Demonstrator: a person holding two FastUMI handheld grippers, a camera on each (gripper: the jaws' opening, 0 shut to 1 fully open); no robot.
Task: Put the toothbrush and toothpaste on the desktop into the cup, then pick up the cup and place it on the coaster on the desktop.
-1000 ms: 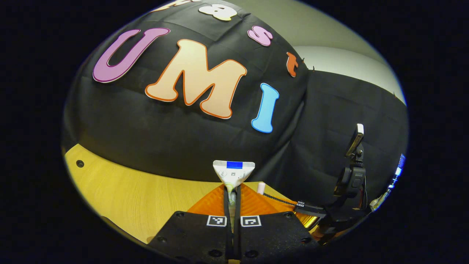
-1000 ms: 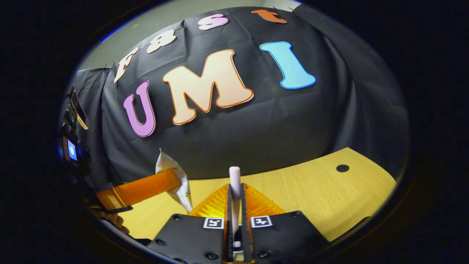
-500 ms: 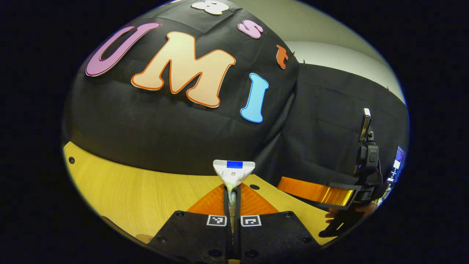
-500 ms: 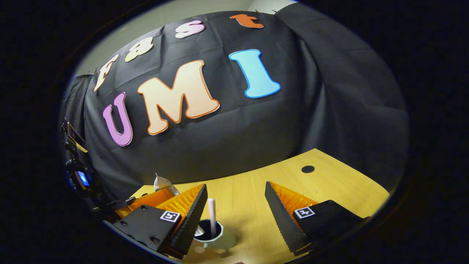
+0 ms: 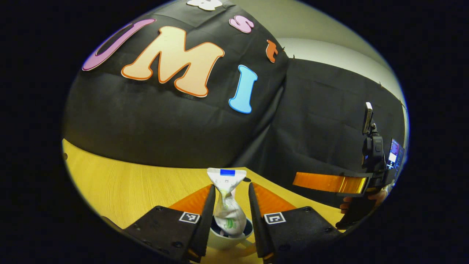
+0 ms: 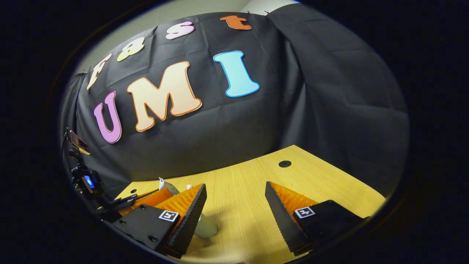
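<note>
cup [image 6: 206, 228]: mostly hidden behind the right tongs' [image 6: 234, 214] left finger
toothpaste [image 5: 228, 211]: lower end hidden inside the cup
toothbrush: cannot tell

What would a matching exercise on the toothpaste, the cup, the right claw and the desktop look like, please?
Column one:
1. toothpaste
2. cup
3. right claw
4. desktop

Column two:
a. yellow wood
b. open, nothing between its fingers
c. standing on the desktop
d. upright in the cup, flat end up

Pairs: 1-d, 2-c, 3-b, 4-a
</note>
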